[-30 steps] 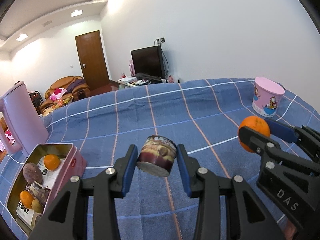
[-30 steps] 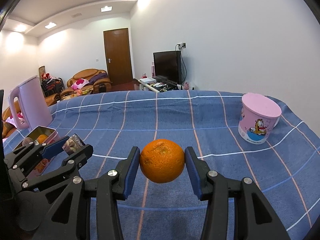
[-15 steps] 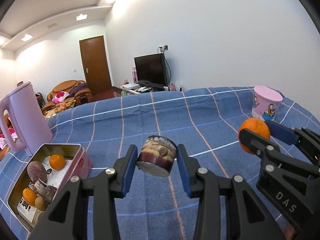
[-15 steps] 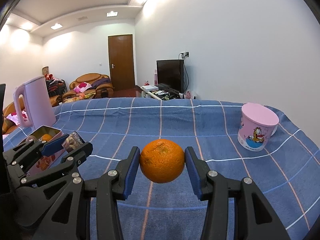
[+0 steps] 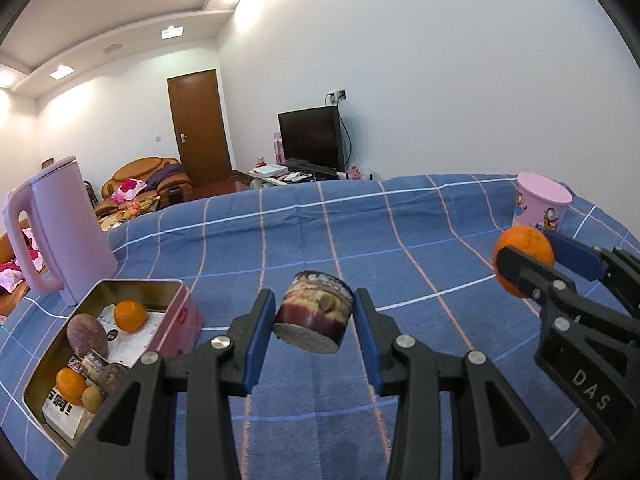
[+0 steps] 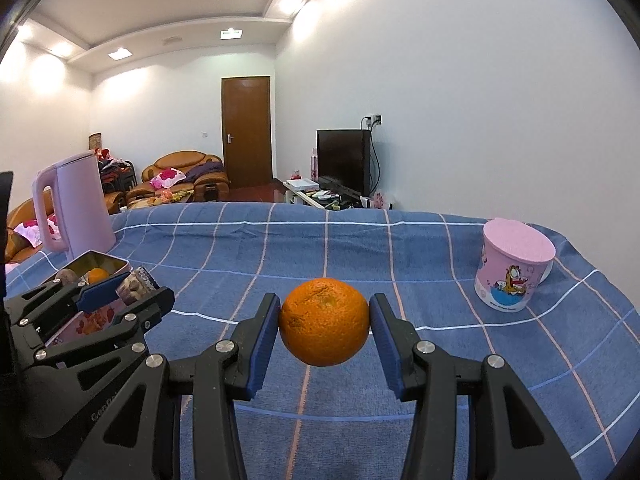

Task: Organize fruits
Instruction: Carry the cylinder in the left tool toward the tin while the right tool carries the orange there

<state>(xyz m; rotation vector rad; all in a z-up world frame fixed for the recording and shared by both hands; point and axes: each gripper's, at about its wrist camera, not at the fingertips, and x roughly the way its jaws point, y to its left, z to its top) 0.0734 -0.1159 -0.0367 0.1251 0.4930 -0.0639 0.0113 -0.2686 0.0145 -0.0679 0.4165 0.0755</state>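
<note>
Nearest, left hand-held gripper (image 5: 315, 322) pinching a small printed tin (image 5: 315, 311) and right hand-held gripper (image 6: 324, 328) pinching an orange (image 6: 324, 322), both aloft over the blue checked counter (image 6: 360, 248); near left, open metal box (image 5: 172, 292) holding fruit; far left, pink kettle (image 5: 60, 228); far right, pink lidded cup (image 6: 514, 268).

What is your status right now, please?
Left claw shut on can, right claw shut on orange, both off the cloth. Tin open, fruit inside. Nothing in the way.
</note>
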